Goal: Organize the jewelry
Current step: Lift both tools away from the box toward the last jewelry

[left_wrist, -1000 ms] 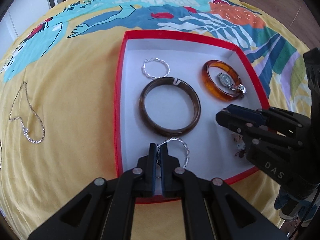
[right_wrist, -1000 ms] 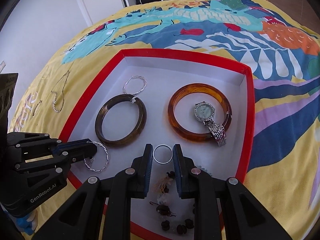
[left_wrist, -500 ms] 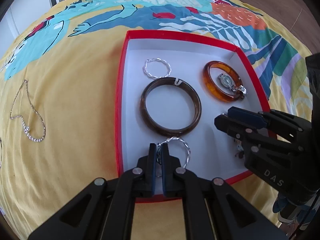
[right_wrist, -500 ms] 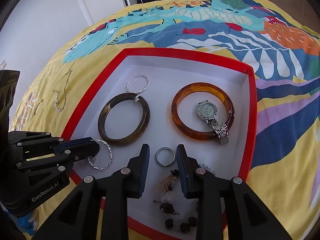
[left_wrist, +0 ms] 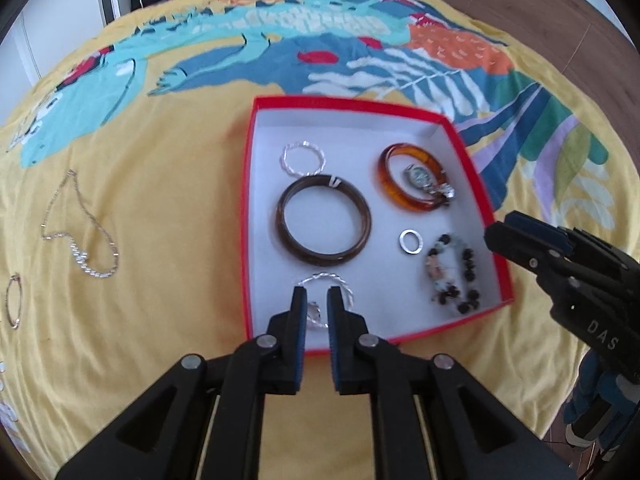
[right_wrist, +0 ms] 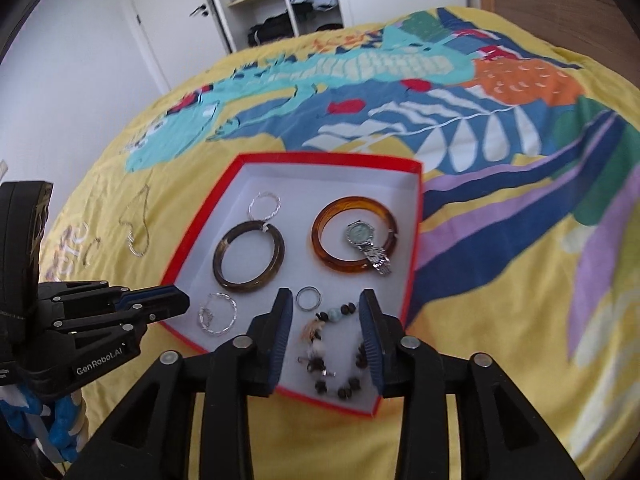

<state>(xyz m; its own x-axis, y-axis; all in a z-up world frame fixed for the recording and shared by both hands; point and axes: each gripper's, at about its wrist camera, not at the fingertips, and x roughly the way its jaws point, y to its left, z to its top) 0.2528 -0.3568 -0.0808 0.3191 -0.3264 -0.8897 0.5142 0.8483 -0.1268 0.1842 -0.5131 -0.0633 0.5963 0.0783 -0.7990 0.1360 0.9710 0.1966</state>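
Red box (left_wrist: 248,216) on a patterned bedspread (left_wrist: 160,184), holding two twisted silver bangles, dark brown bangle (left_wrist: 324,221), amber bangle (left_wrist: 412,182) with watch (left_wrist: 424,178) across it, small ring (left_wrist: 411,241) and bead bracelet (left_wrist: 452,276). Left tool (left_wrist: 316,304) released and opening above the near twisted bangle (right_wrist: 218,314), nothing pinched between the pads. Right tool (right_wrist: 325,312) likewise opening, empty, above ring and beads. Thin chain necklace (left_wrist: 78,240) and a clasp-like piece (left_wrist: 14,300) lying outside the box, on the bedspread. Likely trouble: fine chain slipping through broad pads or snagging fabric; soft bedding yielding under a press; box nudged or tipped by a careless tool.
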